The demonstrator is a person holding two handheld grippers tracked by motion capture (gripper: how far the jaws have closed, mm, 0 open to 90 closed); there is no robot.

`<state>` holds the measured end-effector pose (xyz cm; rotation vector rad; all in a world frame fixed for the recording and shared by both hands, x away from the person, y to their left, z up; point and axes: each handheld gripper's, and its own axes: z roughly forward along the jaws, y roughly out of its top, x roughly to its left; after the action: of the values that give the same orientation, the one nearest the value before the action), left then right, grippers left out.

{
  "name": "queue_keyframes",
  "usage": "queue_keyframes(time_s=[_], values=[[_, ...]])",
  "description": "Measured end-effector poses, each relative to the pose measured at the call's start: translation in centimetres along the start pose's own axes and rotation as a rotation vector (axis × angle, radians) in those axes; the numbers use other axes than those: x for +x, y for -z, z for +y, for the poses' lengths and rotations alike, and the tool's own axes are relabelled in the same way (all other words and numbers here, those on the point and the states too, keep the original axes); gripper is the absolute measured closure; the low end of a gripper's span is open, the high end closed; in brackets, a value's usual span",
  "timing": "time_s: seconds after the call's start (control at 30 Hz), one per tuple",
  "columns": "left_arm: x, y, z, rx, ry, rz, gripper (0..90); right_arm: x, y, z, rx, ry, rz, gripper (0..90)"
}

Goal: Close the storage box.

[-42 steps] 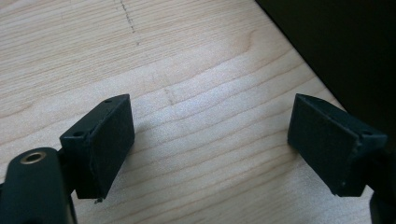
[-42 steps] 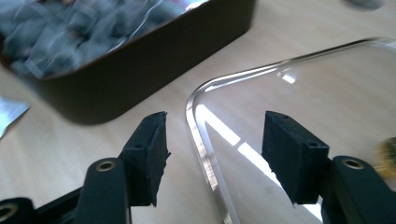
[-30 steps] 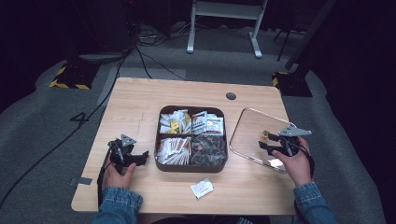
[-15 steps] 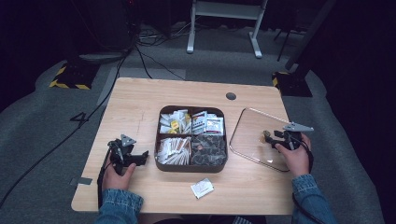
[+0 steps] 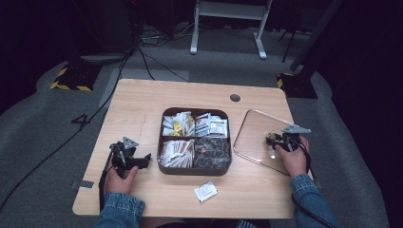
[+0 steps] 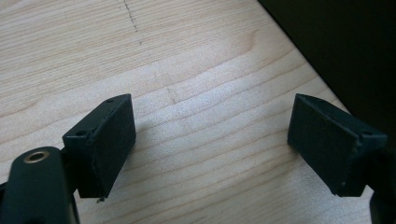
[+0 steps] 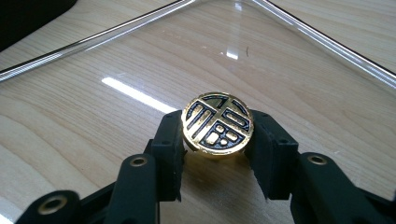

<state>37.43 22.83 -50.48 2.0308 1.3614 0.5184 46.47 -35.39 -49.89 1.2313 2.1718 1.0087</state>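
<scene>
Right gripper [image 7: 217,154]: jaws were pinched onto the gold knob [image 7: 217,123] of the glass lid [image 5: 259,137], one jaw on each side.
Glass lid: lay flat on the table [image 5: 142,104], at 3 o'clock from the box, just beside it.
Left gripper [image 6: 210,140]: jaws spread wide over bare wood, nothing between them, at 9 o'clock from the box.
Box [image 5: 195,170]: dark four-compartment tray mid-table, uncovered, stuffed with packets.
Loose packet [image 5: 206,191]: sat on the table at 6 o'clock from the box, near the front edge.
</scene>
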Motion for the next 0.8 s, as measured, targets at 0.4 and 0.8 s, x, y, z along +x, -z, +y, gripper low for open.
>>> queue_keyframes(time_s=[0.4, 0.8], values=[[0.0, 0.0, 0.0, 0.0, 0.0, 0.0, 15.6, 0.3, 0.2, 0.0, -0.005, 0.013, 0.008, 59.2], [0.0, 0.0, 0.0, -0.001, 0.002, -0.001, 15.6, 0.0, 3.4, 1.1, -0.065, -0.034, 0.021, 59.2]])
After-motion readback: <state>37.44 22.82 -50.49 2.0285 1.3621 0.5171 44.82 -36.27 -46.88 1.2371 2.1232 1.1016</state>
